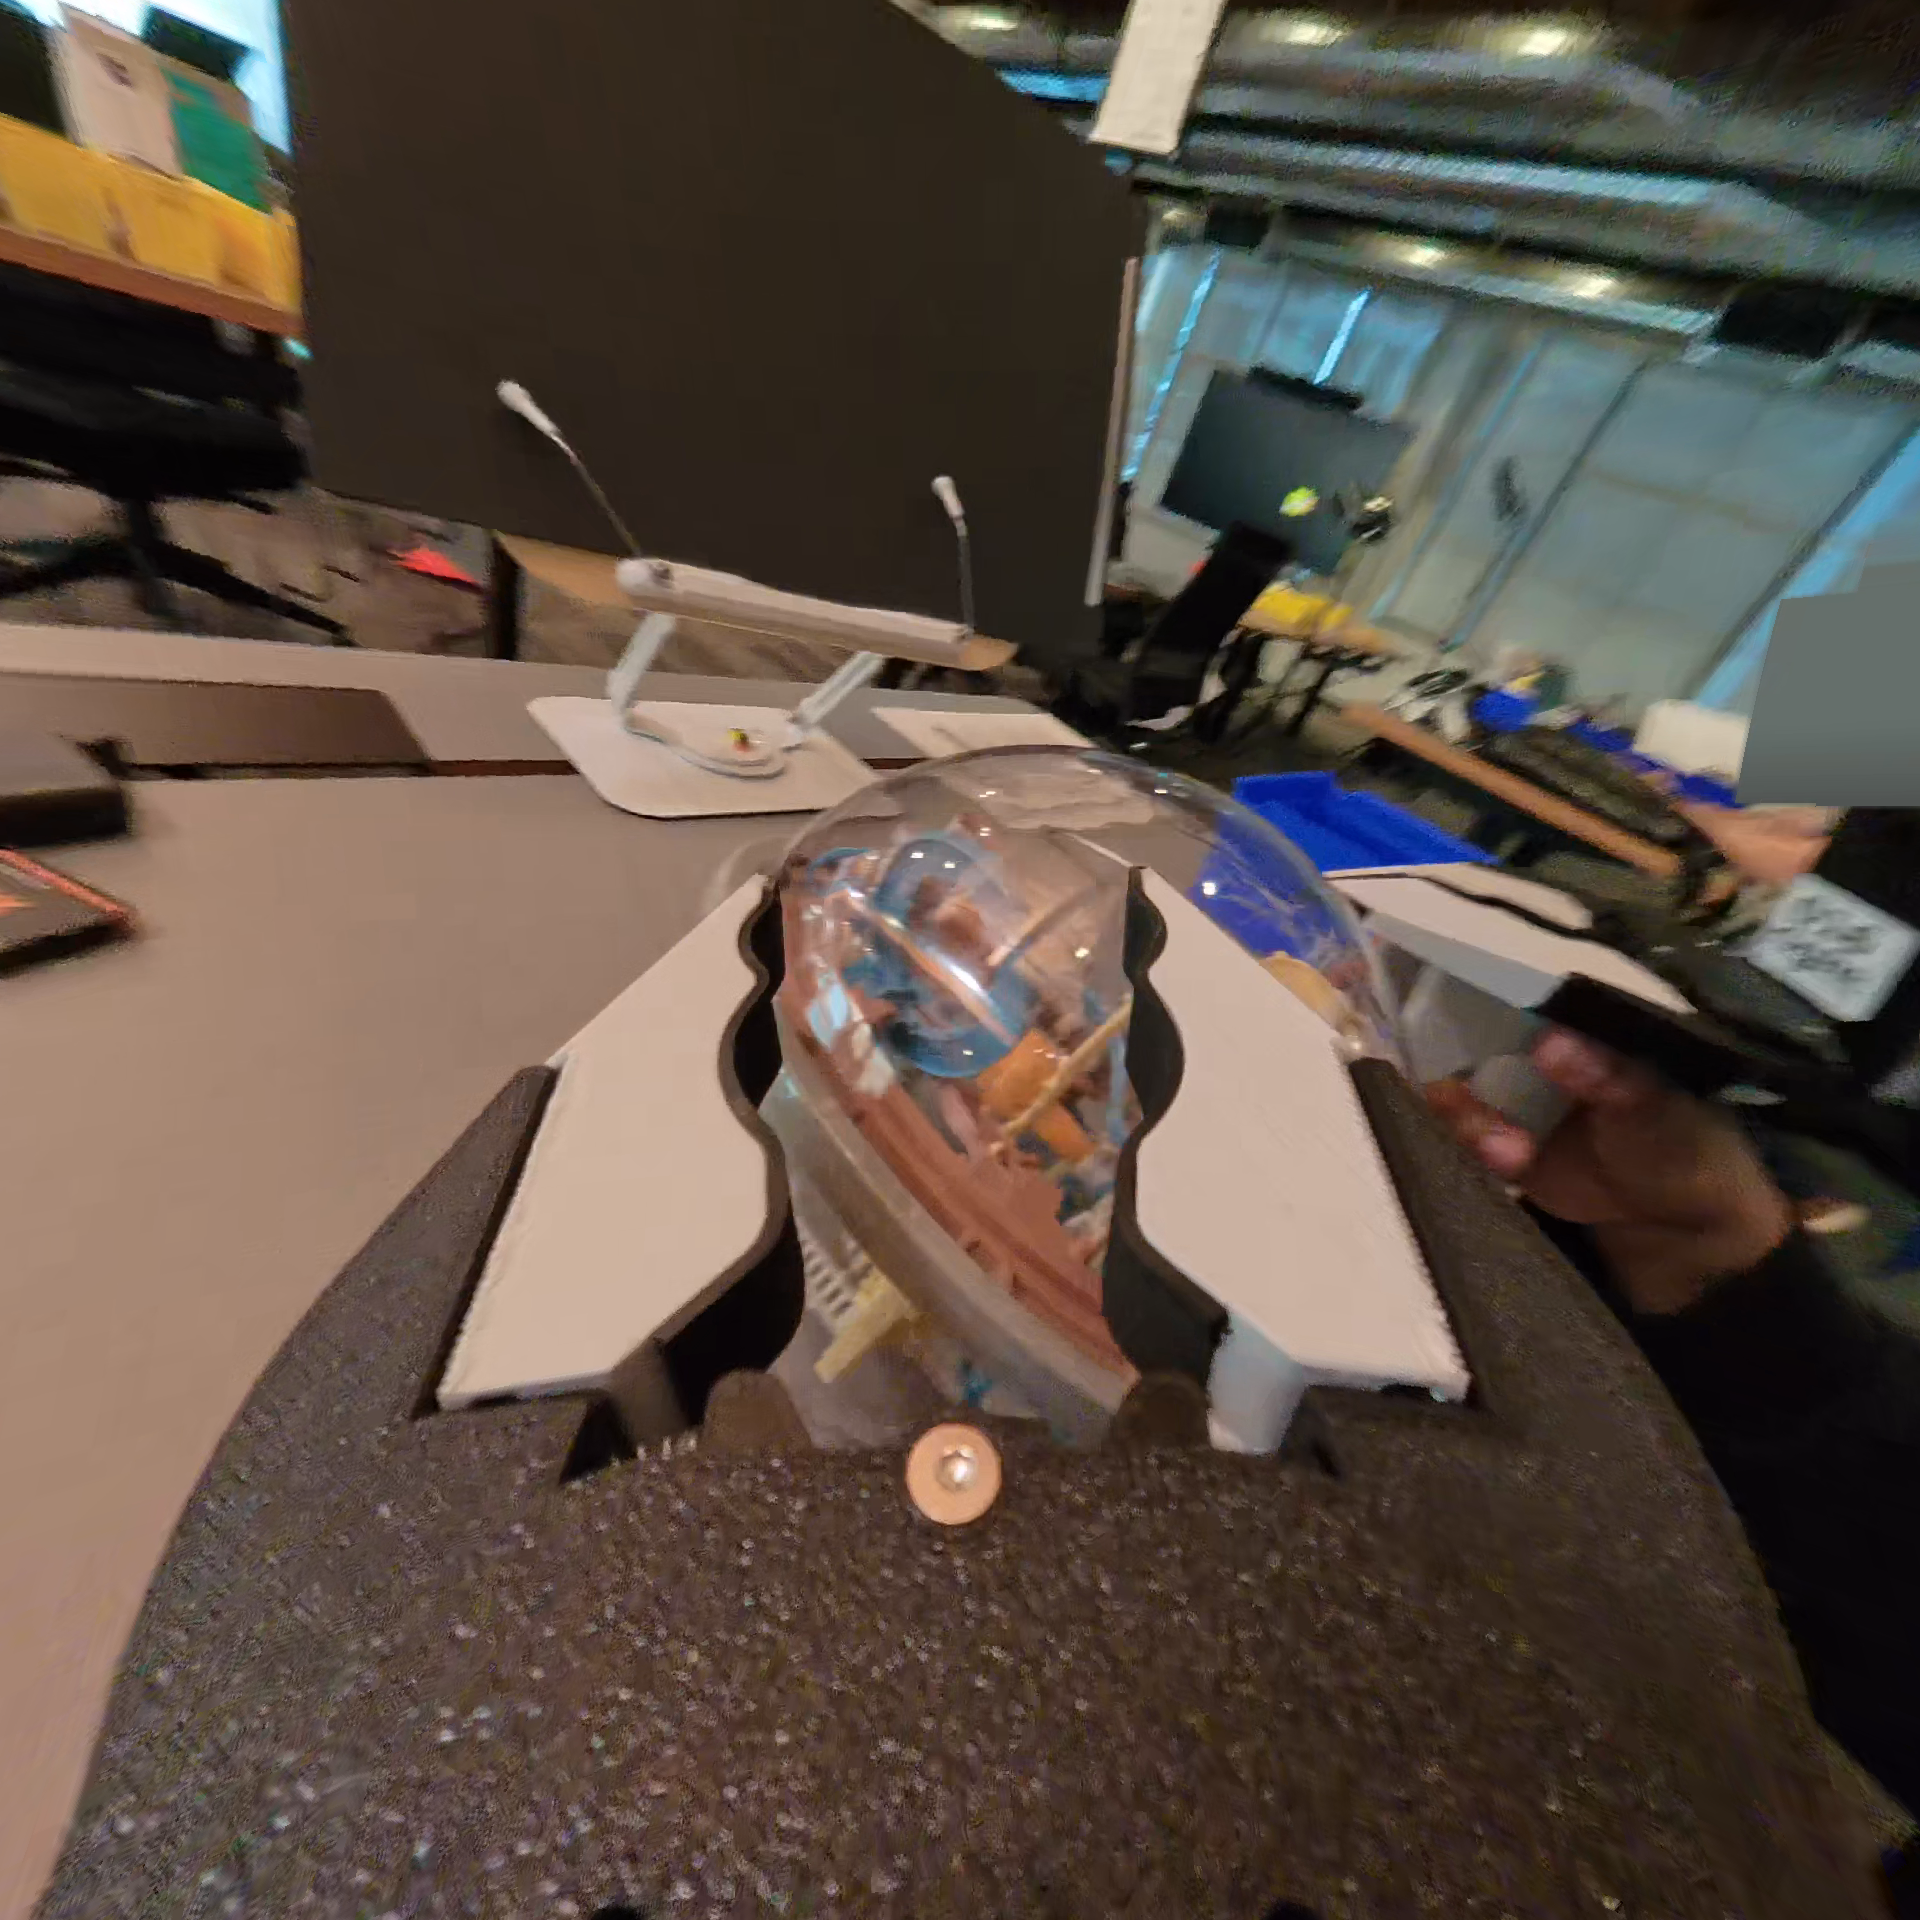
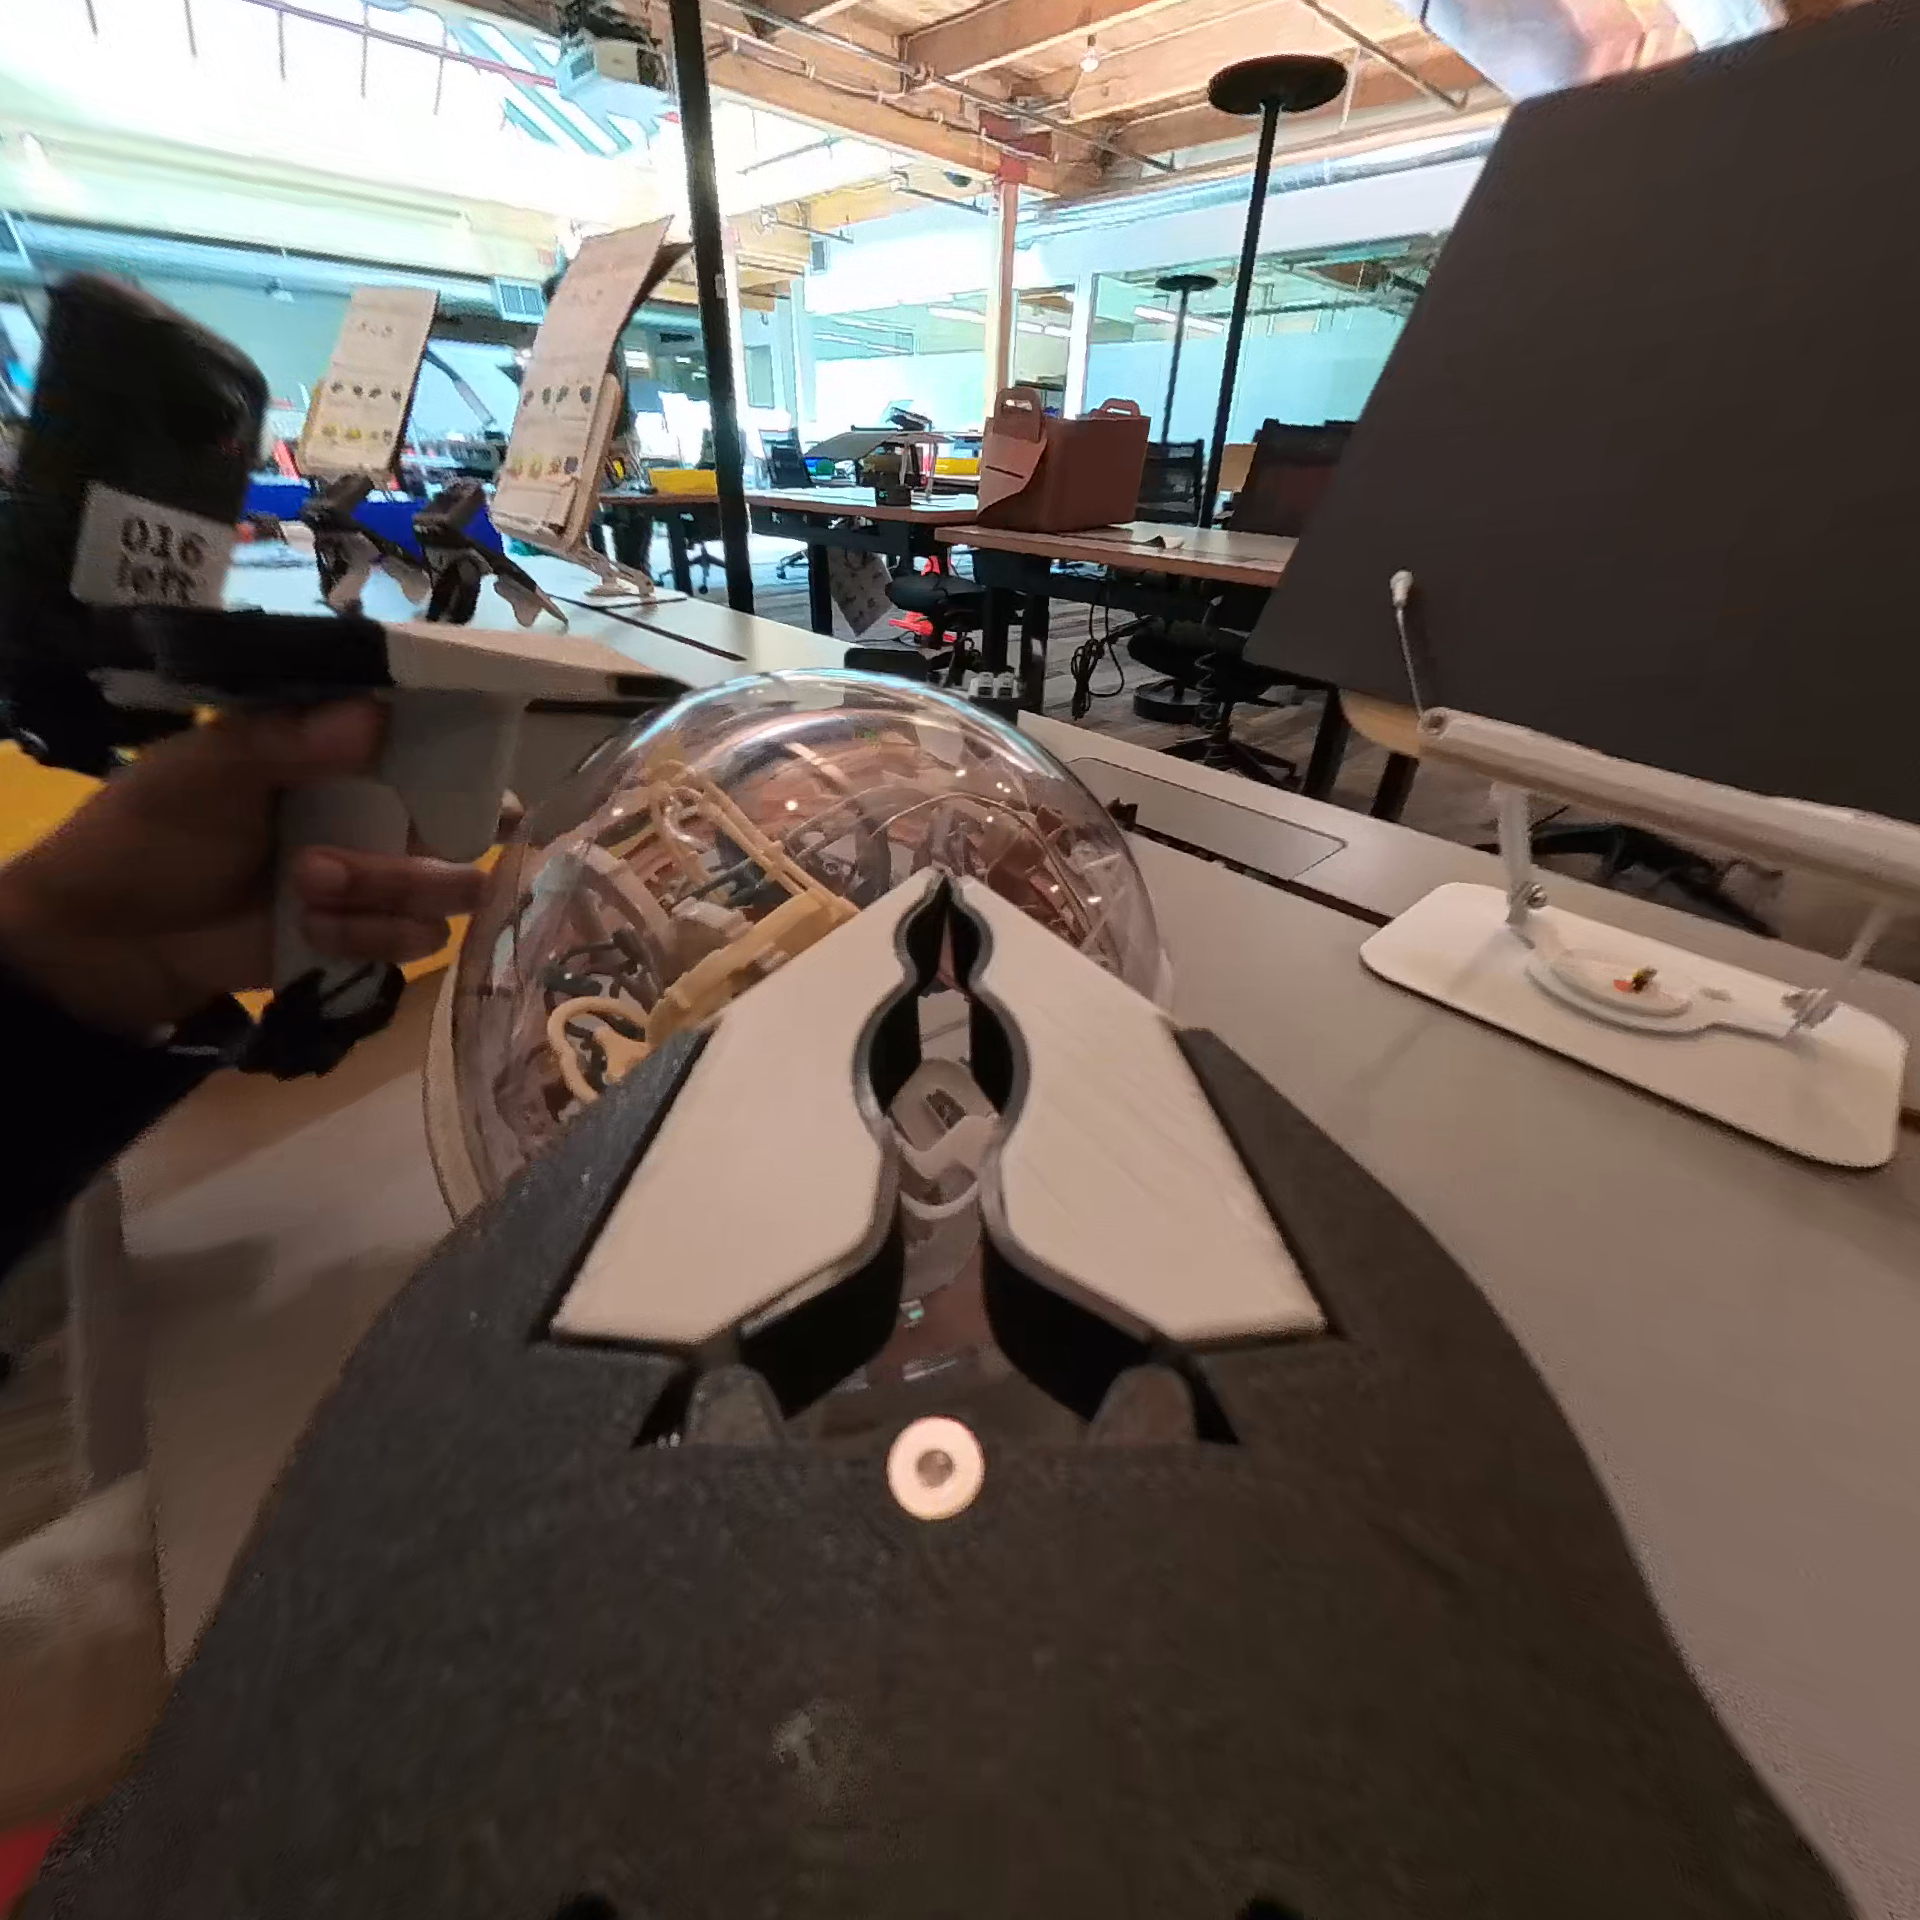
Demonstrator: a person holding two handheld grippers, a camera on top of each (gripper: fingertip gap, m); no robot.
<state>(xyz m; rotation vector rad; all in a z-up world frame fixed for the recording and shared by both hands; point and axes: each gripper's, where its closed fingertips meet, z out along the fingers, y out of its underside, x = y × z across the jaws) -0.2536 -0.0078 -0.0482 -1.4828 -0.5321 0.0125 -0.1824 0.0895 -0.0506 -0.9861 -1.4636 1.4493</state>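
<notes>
A clear plastic ball (image 1: 966, 997) with a brown, blue and cream maze inside sits between the fingers of my left gripper (image 1: 951, 883). Both pads press on its sides, so the left gripper is shut on it. In the right wrist view the same ball (image 2: 727, 862) fills the middle, with the left gripper's finger (image 2: 540, 665) and a person's hand (image 2: 208, 862) at its upper left. My right gripper (image 2: 948, 888) is shut, its tips together just in front of the ball's near side. Whether the ball rests on the grey table (image 2: 1558, 1299) is unclear.
A white stand with a bar and thin rods (image 2: 1621, 997) sits on the table to the right; it also shows in the left wrist view (image 1: 727, 727). A black panel (image 1: 707, 312) stands behind it. A blue bin (image 1: 1351, 821) lies beyond the table edge. From either gripper's tips it is about 40 cm to the black panel (image 1: 707, 312). It turns up in the right wrist view (image 2: 1662, 457) as well.
</notes>
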